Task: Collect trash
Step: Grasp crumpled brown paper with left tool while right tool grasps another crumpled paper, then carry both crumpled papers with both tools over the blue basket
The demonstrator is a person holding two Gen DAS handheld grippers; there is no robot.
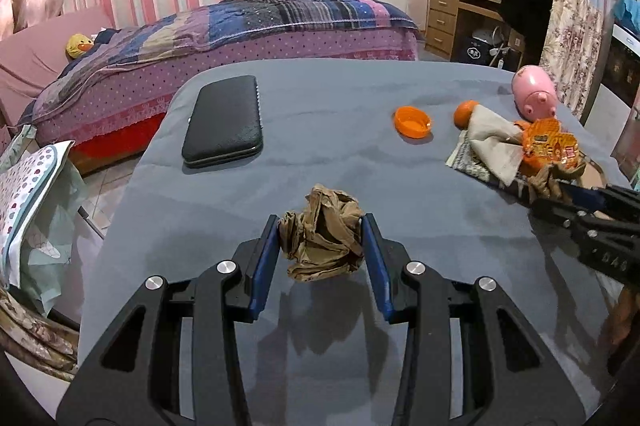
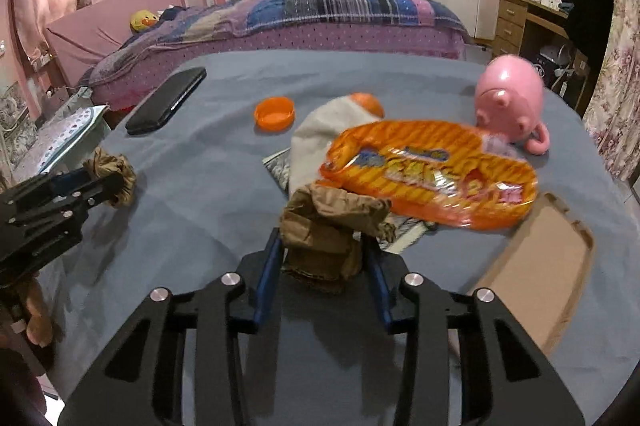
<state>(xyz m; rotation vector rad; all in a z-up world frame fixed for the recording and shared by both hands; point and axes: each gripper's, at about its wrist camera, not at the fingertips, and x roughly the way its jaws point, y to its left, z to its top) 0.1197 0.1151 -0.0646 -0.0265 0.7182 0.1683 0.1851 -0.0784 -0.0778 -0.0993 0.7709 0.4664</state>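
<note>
Trash item one, a crumpled brown paper wad (image 1: 322,234), sits between the blue pads of the left tongs (image 1: 321,226), which are clenched on it from both sides; whether it is lifted clear of the grey-blue worktop (image 1: 360,162) I cannot tell. In the right wrist view the same wad (image 2: 114,172) shows at the tips of the left tongs (image 2: 110,182), at the left side of the worktop (image 2: 208,186).

Trash item two, a second brown paper wad (image 2: 328,230), is grasped by the right tongs (image 2: 324,246); both blue pads press its sides. It is in front of an orange snack wrapper (image 2: 432,174), the upper edge overlapping the wrapper's near rim. In the left wrist view the right tongs (image 1: 560,192) enter from the right edge with that wad (image 1: 544,184) at their tips.

Other worktop contents:
- black case (image 1: 224,122), far left, lying flat, well apart from both wads.
- orange lid (image 1: 413,122), open side up, near the middle.
- orange fruit (image 1: 466,112), partly behind a beige cloth (image 1: 494,142).
- snack wrapper (image 1: 550,142) lying over the cloth.
- pink pig toy (image 1: 534,92), far right, just behind the wrapper.
- flat cardboard piece (image 2: 536,266), right of the right tongs.

Background: bed with patchwork quilt (image 1: 248,22).
</note>
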